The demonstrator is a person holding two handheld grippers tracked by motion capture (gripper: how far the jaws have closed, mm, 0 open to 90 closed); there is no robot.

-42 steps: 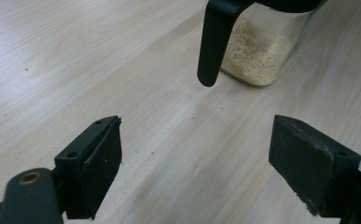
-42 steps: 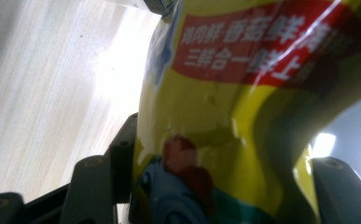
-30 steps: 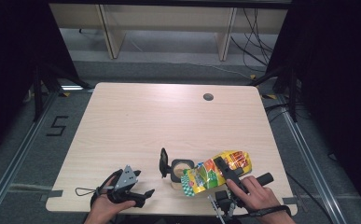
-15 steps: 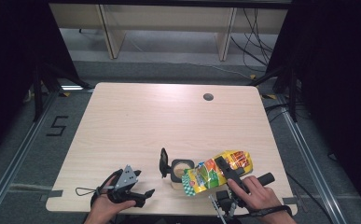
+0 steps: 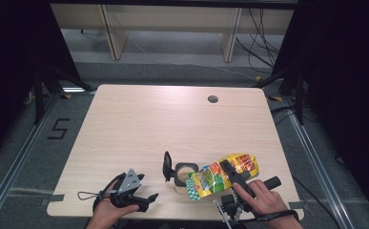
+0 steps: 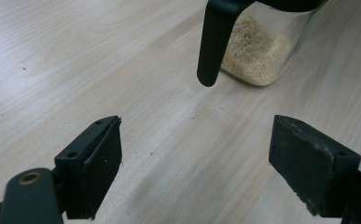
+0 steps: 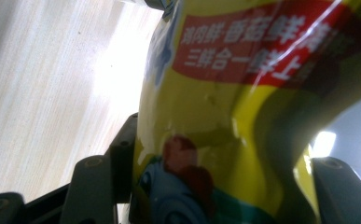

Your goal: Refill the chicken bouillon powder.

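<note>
A yellow foil seasoning bag point(image 5: 215, 176) with red and green print lies tilted, its mouth over a small clear jar point(image 5: 184, 171). My right gripper point(image 5: 226, 169) is shut on the bag's middle; in the right gripper view the bag point(image 7: 243, 93) sits squeezed between the jaws of the right gripper point(image 7: 229, 186). The jar point(image 6: 257, 60) holds beige granules, and its black flip lid point(image 6: 213, 42) stands open. My left gripper point(image 5: 146, 187) rests near the table's front edge, left of the jar. In its own view, the left gripper point(image 6: 194, 154) is open, with only bare wood between the pads.
The light wooden table point(image 5: 172, 124) has a round cable hole point(image 5: 213, 99) at the back right. Behind the table stand shelf legs and loose cables. On the floor at the left is a "5" marking point(image 5: 58, 128).
</note>
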